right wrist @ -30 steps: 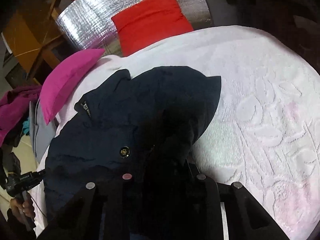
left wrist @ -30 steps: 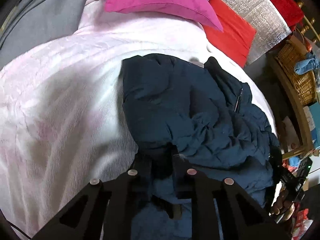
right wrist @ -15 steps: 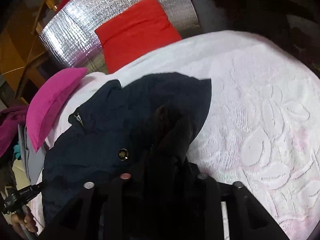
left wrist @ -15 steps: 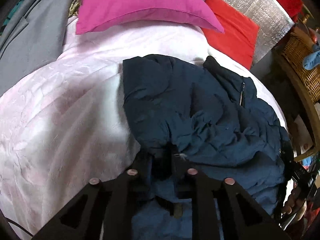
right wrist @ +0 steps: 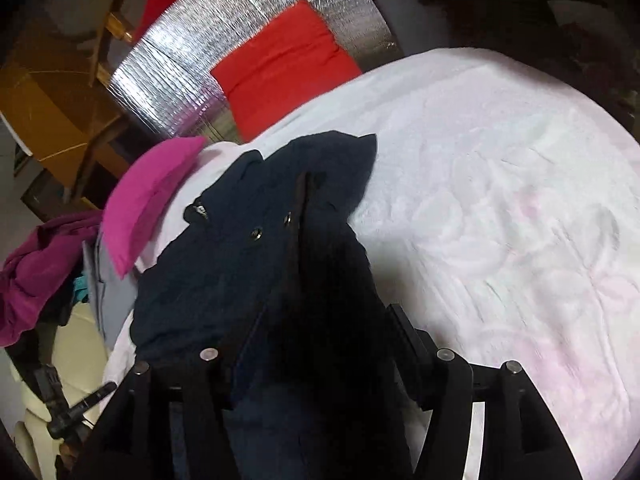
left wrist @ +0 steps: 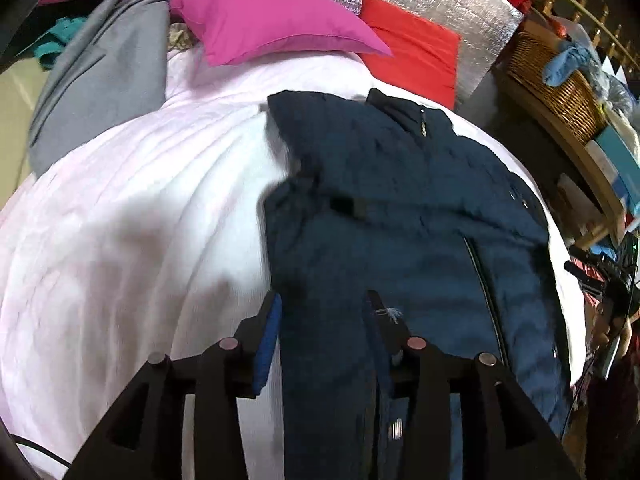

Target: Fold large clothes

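Now navy jacket [left wrist: 400, 208] spread, zip closed; left gripper [left wrist: 322, 312], right gripper [right wrist: 324, 320] fingers apart around fabric.

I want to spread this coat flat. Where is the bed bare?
Bare white-pink bedspread lies between the navy coat and grey garment, and on the coat's far side. Crowded toward the magenta pillow and red cushion.

Navy jacket [left wrist: 400, 208], pink pillow [left wrist: 272, 28] on white bedspread [left wrist: 140, 220]
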`<state>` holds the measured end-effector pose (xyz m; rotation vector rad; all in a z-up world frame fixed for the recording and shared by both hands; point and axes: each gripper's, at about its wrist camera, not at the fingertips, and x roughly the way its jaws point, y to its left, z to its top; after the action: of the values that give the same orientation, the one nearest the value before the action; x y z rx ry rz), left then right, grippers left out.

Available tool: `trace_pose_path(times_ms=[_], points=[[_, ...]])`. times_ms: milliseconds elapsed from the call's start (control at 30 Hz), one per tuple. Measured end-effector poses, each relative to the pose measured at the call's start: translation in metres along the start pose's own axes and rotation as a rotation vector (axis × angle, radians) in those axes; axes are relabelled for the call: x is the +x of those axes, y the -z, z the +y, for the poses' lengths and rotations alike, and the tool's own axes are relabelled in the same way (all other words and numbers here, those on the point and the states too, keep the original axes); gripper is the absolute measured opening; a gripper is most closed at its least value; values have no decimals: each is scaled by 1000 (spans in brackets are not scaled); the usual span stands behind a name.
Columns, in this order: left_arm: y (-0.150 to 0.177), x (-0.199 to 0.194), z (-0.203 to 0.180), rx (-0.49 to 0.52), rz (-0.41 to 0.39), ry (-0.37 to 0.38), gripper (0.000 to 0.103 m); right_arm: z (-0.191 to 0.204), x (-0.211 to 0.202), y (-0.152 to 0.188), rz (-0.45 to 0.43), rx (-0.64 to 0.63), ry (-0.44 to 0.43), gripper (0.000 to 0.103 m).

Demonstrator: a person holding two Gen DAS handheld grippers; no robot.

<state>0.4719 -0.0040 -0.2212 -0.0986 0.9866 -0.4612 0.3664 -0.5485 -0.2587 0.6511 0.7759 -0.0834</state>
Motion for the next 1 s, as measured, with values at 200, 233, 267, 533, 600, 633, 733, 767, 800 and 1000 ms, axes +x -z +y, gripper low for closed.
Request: trace_pose_path(times_ms=[200,233,267,533,600,633,733,767,800,1000], points=[[48,-21,4,-27,10,-6,50,-20,-36,34,29,4,-18,65],[59,-26,5,-42,12,-7,51,-23,-39,40,36,11,-16,65],[62,-26,5,-51,17,-3,55,-26,-43,47,44,17,-17,65],[118,-42,18,-127,57,-6,58,-47,-60,96,107,15,-41,65],[128,-50,19,-134,51,-9,58,-51,-66,107,115,26,-62,65],[132,-52,20,-137,51,-9,58,-53,-68,113,119,28,-69,65],[146,-55,19,-133,70,-5,59,-56,-70,129,144,43,-93,65],[151,-54,19,-129,76,-10,59,-56,-69,136,161,43,-97,65],[154,-51,19,-128,80,-14,59,-55,-68,142,172,32,-97,65],[152,-48,13,-81,110,-96,59,-32,-71,140,160,-63,-14,59]])
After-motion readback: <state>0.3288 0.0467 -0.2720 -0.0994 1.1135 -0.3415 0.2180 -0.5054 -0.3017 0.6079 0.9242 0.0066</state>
